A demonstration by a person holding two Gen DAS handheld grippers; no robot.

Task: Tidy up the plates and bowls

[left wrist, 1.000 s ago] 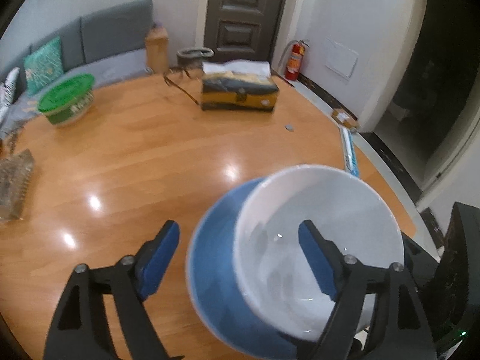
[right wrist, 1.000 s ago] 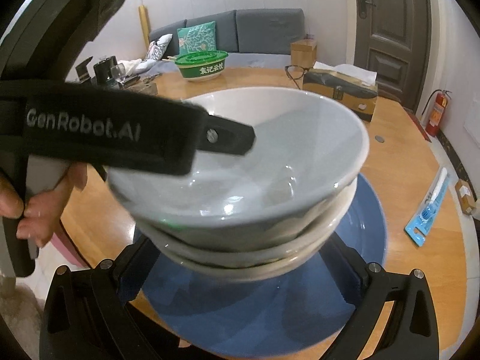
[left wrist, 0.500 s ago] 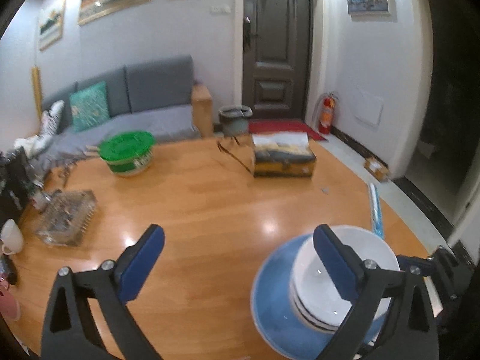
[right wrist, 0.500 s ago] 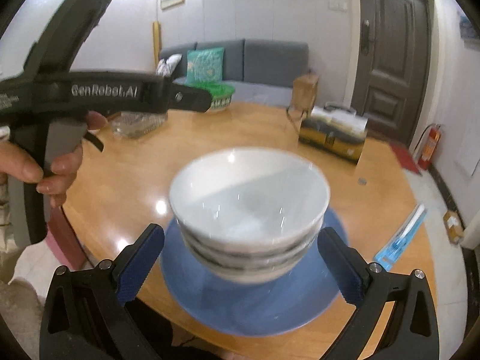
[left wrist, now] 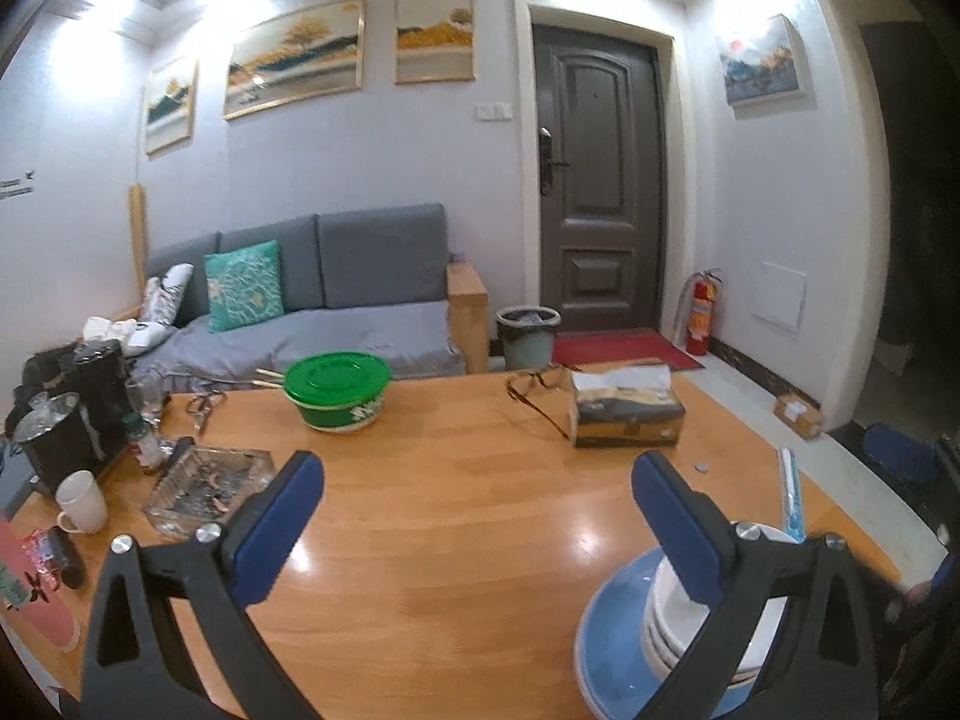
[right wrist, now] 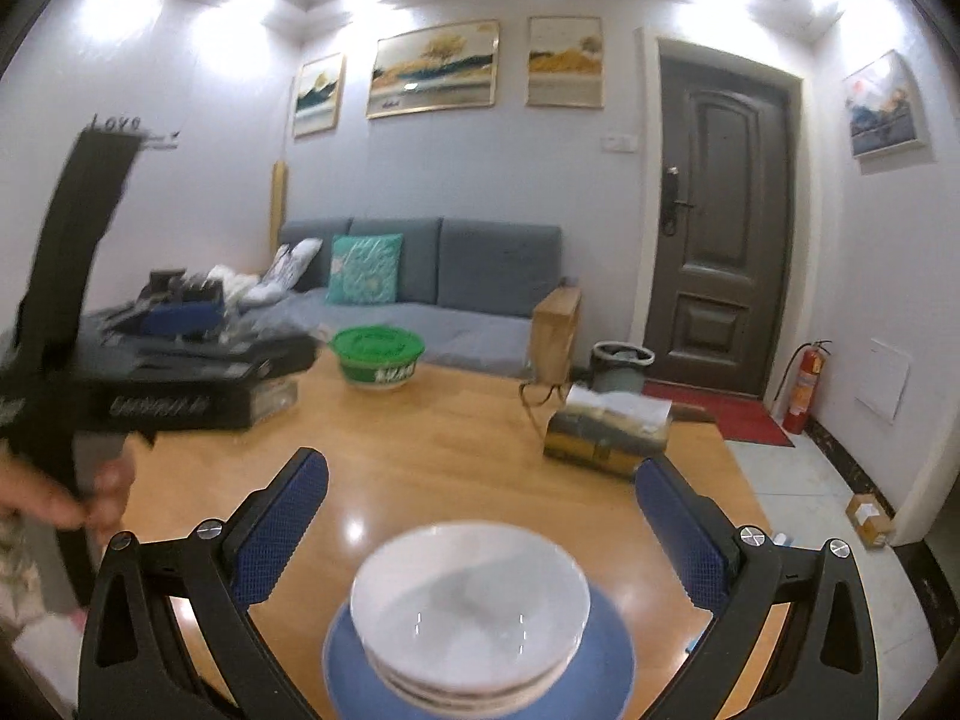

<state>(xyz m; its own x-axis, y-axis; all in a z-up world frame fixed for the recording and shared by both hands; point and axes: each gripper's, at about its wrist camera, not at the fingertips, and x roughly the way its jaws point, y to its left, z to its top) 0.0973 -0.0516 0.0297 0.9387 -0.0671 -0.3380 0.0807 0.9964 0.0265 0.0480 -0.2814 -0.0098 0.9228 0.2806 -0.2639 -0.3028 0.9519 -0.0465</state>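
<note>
A stack of white bowls sits on a blue plate near the front edge of the wooden table. In the left wrist view the bowl stack and the blue plate lie at the lower right, partly behind my right finger. My left gripper is open and empty, raised above the table to the left of the stack; it also shows blurred in the right wrist view. My right gripper is open and empty, held back above the stack.
A green lidded bowl, a tissue box, glasses, a glass ashtray, a white mug, a kettle and a blue toothbrush pack are on the table. A sofa stands behind.
Both grippers have pulled up and back from the bowl stack, which now looks smaller and lower in both views. The stack stays on the blue plate.
</note>
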